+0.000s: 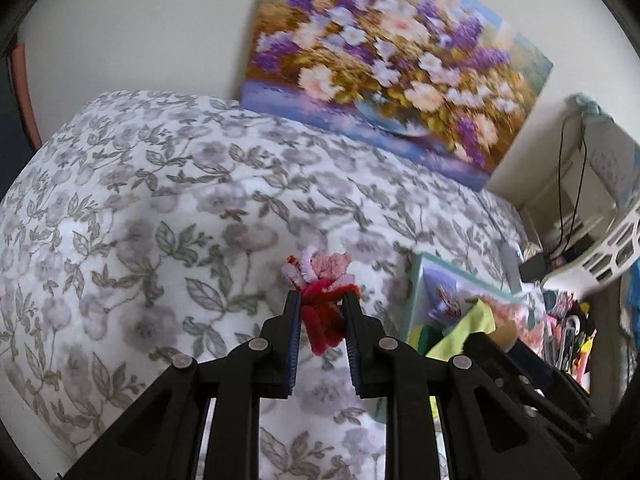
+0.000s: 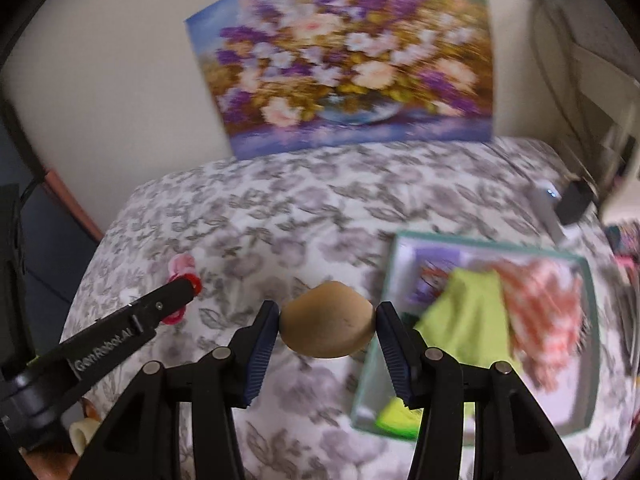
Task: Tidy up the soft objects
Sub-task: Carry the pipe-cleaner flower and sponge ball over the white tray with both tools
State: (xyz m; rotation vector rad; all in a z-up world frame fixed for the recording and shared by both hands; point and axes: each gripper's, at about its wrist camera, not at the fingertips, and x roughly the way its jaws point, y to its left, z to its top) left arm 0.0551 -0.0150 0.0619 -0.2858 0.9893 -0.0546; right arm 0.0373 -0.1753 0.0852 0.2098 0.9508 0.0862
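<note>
My left gripper (image 1: 320, 300) is shut on a bundle of red and pink fuzzy pipe cleaners (image 1: 322, 312), held above the floral bedspread (image 1: 160, 200). The left gripper also shows in the right wrist view (image 2: 188, 284), at the left. My right gripper (image 2: 328, 316) is shut on a tan egg-shaped sponge (image 2: 328, 320), held above the bedspread just left of a teal-rimmed box (image 2: 588, 288). The box holds a lime-green cloth (image 2: 468, 320) and an orange checked cloth (image 2: 540, 312). The box also shows in the left wrist view (image 1: 416, 296), to the right.
A flower painting (image 2: 344, 64) leans on the wall behind the bed. A white basket (image 1: 616, 248), cables and clutter stand at the right edge. A small white device (image 2: 548, 208) lies behind the box. A pale roll (image 2: 82, 432) sits at the lower left.
</note>
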